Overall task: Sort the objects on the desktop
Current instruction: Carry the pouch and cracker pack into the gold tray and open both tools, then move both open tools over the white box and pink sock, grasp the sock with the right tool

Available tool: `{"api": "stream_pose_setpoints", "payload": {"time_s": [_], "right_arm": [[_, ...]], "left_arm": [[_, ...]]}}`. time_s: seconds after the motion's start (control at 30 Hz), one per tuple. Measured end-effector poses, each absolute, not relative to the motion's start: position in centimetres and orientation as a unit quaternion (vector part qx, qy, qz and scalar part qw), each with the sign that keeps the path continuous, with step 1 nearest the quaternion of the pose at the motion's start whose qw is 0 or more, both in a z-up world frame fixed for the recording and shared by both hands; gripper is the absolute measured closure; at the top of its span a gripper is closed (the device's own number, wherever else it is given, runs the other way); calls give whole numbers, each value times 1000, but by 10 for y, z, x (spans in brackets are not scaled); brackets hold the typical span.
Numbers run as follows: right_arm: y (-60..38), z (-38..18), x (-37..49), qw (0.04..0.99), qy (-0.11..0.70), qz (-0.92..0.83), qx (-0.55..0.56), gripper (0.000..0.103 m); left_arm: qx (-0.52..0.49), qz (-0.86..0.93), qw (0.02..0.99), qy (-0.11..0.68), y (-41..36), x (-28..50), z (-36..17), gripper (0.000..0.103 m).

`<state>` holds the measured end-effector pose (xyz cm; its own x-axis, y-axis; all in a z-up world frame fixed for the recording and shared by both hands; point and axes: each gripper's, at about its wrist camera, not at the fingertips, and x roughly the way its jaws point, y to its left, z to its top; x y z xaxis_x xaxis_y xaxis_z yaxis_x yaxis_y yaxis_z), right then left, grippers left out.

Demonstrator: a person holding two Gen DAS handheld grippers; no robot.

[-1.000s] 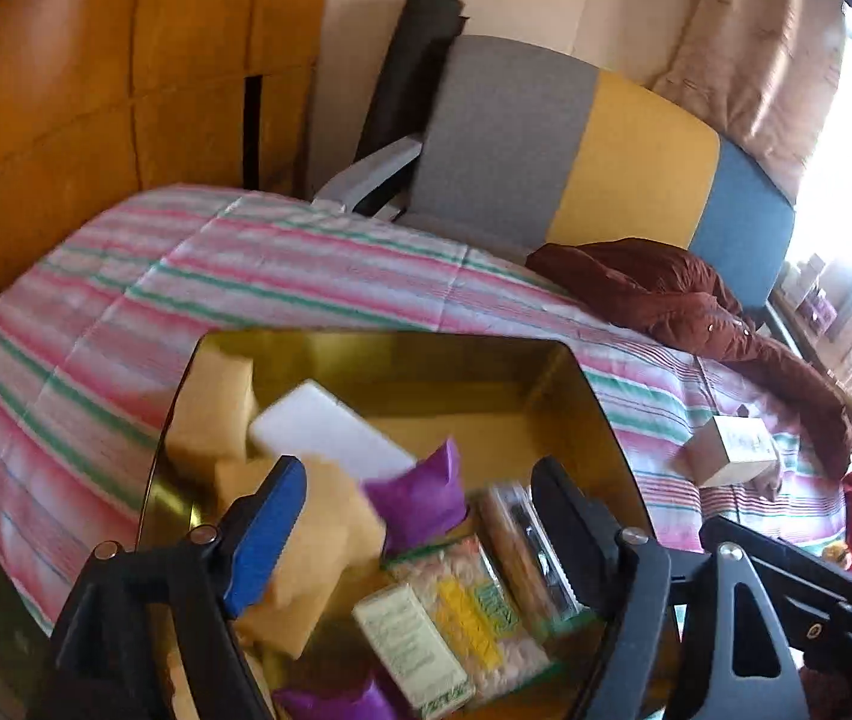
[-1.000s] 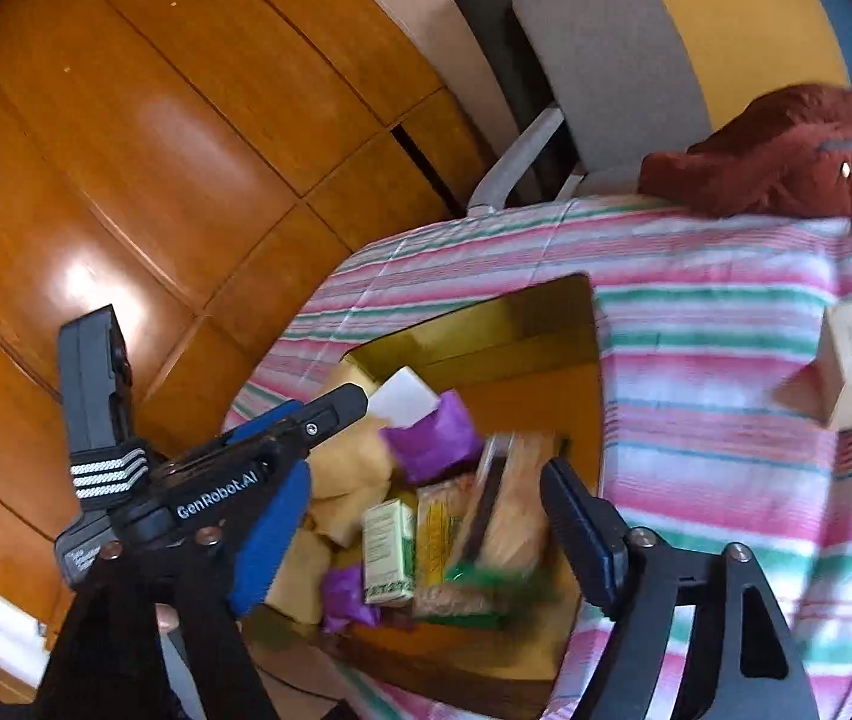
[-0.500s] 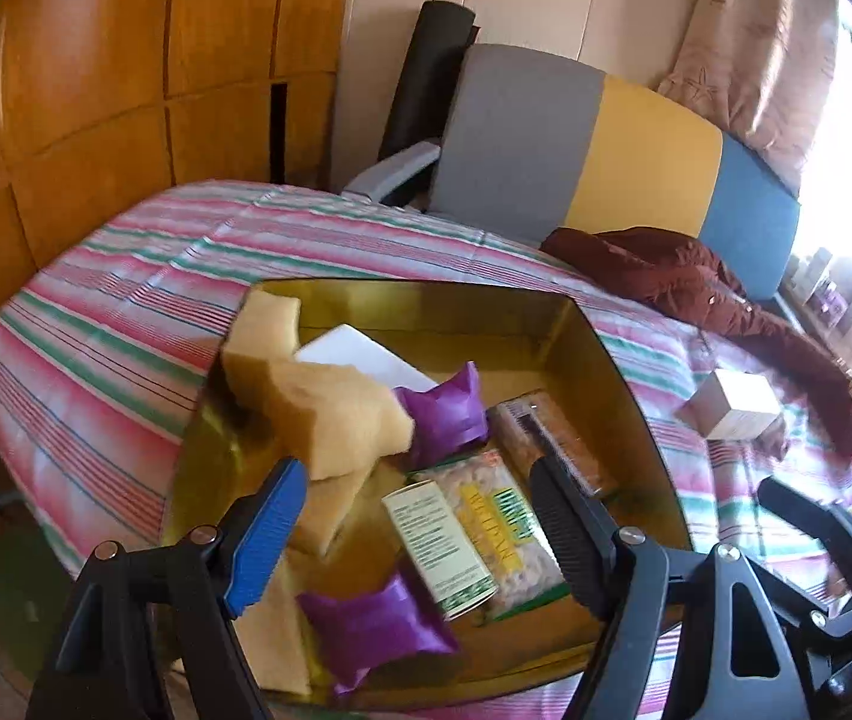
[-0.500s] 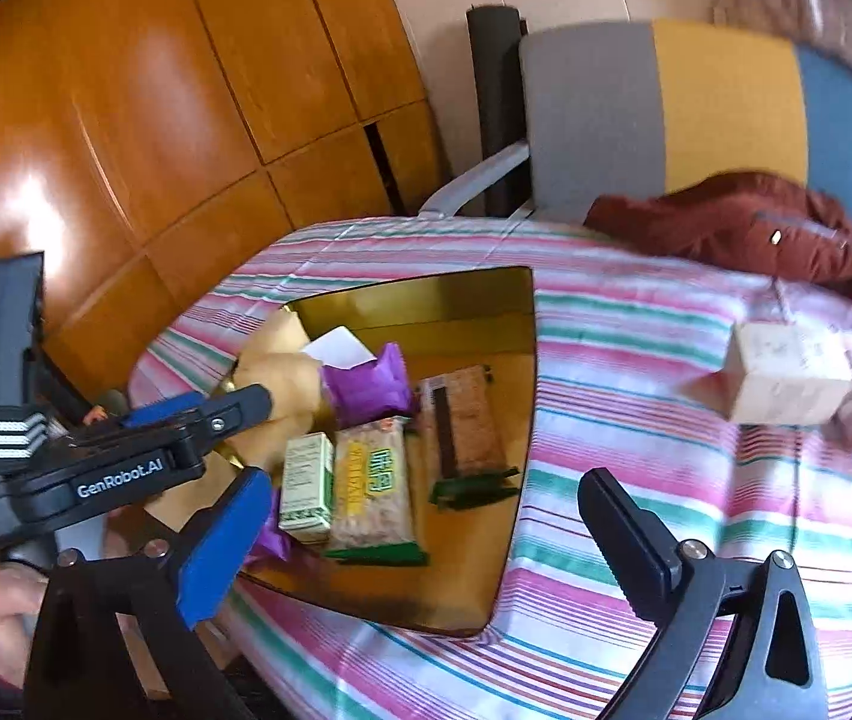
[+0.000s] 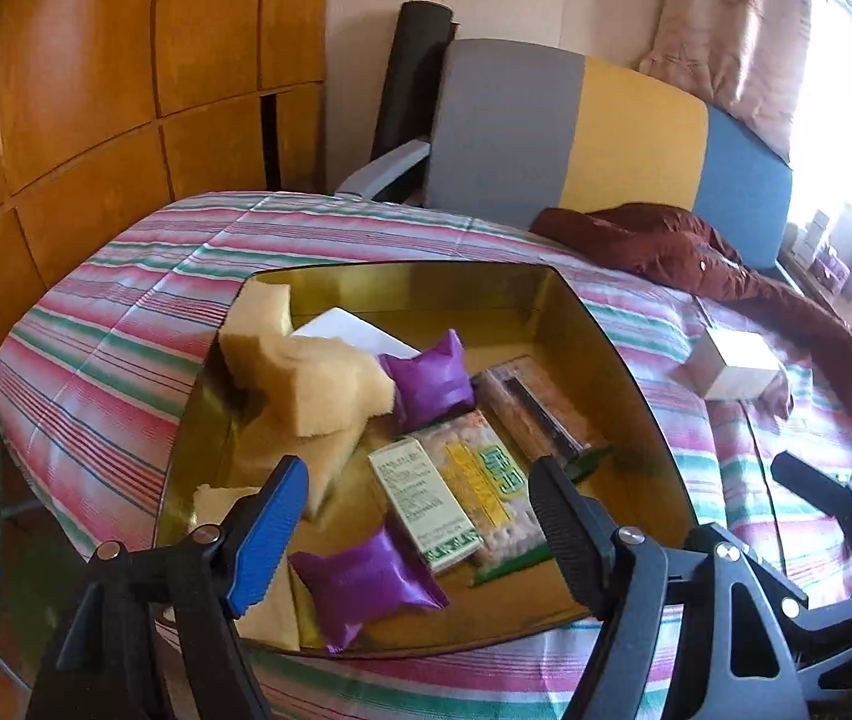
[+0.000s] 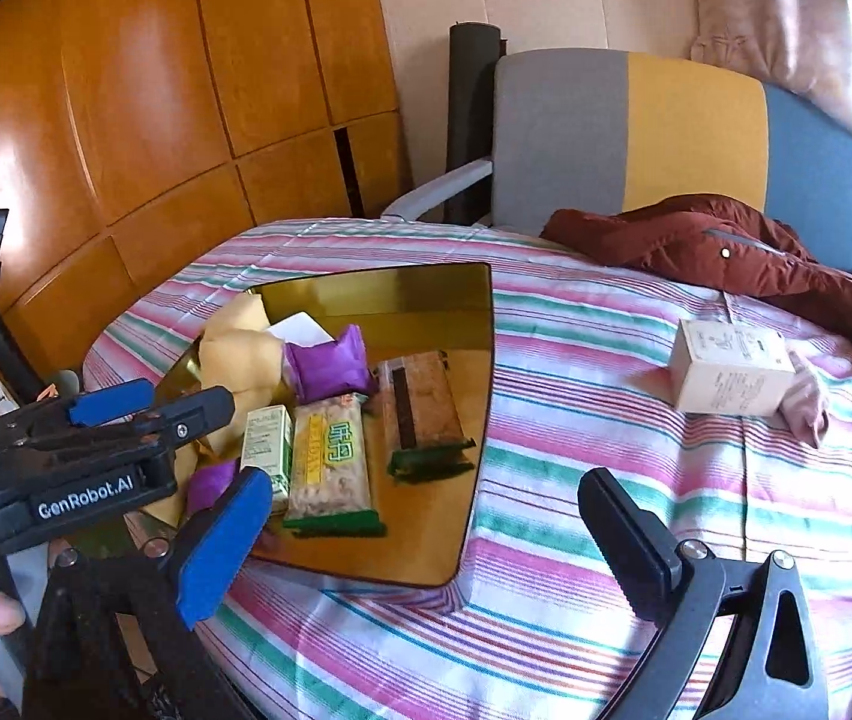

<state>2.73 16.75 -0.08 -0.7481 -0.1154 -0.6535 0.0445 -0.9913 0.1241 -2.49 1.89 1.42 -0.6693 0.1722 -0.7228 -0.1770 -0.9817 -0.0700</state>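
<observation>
Tray (image 5: 618, 360) on the striped cloth (image 6: 606, 480) already holds the sponges (image 5: 306, 384), purple packs (image 5: 366, 588) and snack bars (image 6: 330, 462), so looks mostly sorted, just the box (image 6: 726, 369) left out, both the left gripper (image 5: 420, 534) and right gripper (image 6: 426, 546) gaping empty.

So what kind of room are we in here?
Probably a room in a home, maybe a bedroom or living room: a striped cloth covers the surface, a dark red jacket lies on it, and a padded chair stands before wooden cabinets.
</observation>
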Motion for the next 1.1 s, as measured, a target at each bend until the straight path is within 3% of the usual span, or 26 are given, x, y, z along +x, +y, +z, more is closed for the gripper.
{"api": "stream_pose_setpoints", "payload": {"time_s": [0.37,0.57,1.1], "right_arm": [[178,3,37,18,-36,-938,345,0],[195,5,38,0,-38,-938,345,0],[273,-10,41,-61,-141,-908,391,0]], "left_arm": [[-391,913,115,31,40,-14,14,27],[-384,914,129,36,49,-11,18,32],[-406,893,186,60,86,-3,11,32]]}}
